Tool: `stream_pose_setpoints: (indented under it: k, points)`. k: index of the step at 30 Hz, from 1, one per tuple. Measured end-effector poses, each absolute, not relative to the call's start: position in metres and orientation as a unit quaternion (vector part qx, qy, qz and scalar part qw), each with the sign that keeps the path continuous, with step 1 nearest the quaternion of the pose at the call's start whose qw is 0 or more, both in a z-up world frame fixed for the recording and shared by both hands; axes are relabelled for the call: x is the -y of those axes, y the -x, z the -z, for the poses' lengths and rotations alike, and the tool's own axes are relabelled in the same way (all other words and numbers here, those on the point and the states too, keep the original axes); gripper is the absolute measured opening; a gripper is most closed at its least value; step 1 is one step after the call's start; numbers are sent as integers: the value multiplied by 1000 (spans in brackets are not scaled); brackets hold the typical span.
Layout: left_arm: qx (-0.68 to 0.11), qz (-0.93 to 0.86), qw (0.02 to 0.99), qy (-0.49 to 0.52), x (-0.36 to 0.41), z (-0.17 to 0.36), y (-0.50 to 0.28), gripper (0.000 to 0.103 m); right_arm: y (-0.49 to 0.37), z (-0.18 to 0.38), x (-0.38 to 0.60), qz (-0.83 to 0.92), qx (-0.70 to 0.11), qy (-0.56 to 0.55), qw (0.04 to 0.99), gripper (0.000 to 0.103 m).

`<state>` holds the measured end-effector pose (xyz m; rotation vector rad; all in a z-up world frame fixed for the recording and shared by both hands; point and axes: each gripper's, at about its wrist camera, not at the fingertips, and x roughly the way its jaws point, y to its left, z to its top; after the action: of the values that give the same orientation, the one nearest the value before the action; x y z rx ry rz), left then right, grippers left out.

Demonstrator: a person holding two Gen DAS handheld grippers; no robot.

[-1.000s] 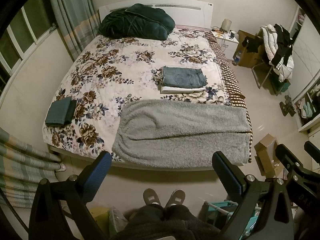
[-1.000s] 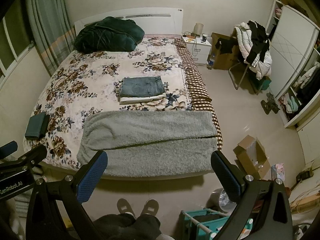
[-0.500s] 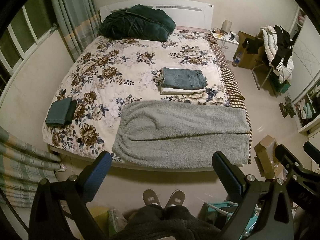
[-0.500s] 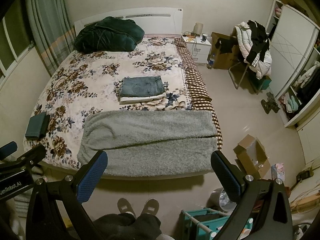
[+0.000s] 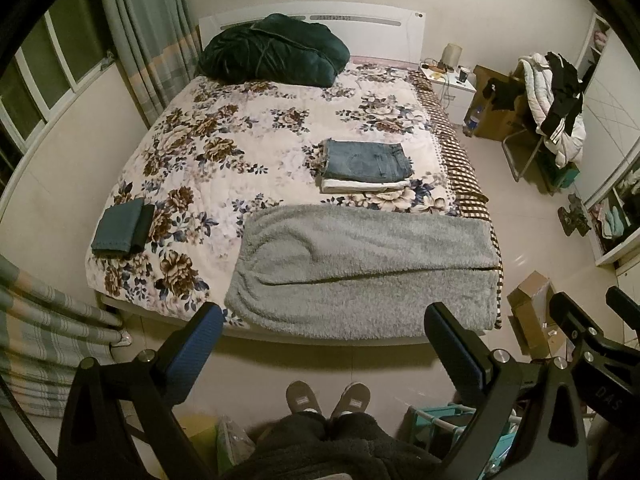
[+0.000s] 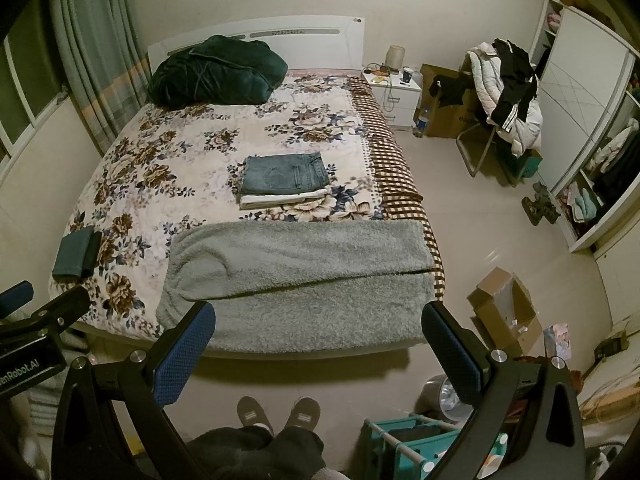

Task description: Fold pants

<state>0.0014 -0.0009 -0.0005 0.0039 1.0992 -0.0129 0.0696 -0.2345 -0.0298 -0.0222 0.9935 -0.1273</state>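
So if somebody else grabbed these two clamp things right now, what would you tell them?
Left gripper: open, empty, held back from the bed.
Right gripper: open, empty, likewise back from the bed.
Grey fleece pants: spread across the foot of the bed, legs together, not yet folded up.
Done: folded jeans stacked mid-bed; a dark folded garment at the left edge.
Left: grip the grey pants and fold them.

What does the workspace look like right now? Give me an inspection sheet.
Surface: bed with floral quilt.
Job's things: grey fleece pants spread flat at the foot edge, unfolded.
Clutter: folded jeans stack; folded dark green cloth; green bundle at the headboard.
Grippers: left tool and right tool both open, empty, above the floor short of the bed.
Cables: cord on nightstand.
Surroundings: cardboard box, clothes-piled chair, person's slippers.
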Motion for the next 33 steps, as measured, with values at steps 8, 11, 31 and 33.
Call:
stream_pose_setpoints:
  k: [8,11,31,33]
  points:
    - [-521,6,854,-2,1,1,-2,103,-69,30,235,60,-476,10,877,103]
    - [-521,6,854,-2,1,1,-1,103,-68,30,236,60,-476,10,877,103]
    - [-532,-4,847,2,7,-7,-7,103,-83,32,230,45,-492,5,869,103]
    - [-533,-9,846,3,11,0,-12,103,-90,36,237,44,-494,4,868,103]
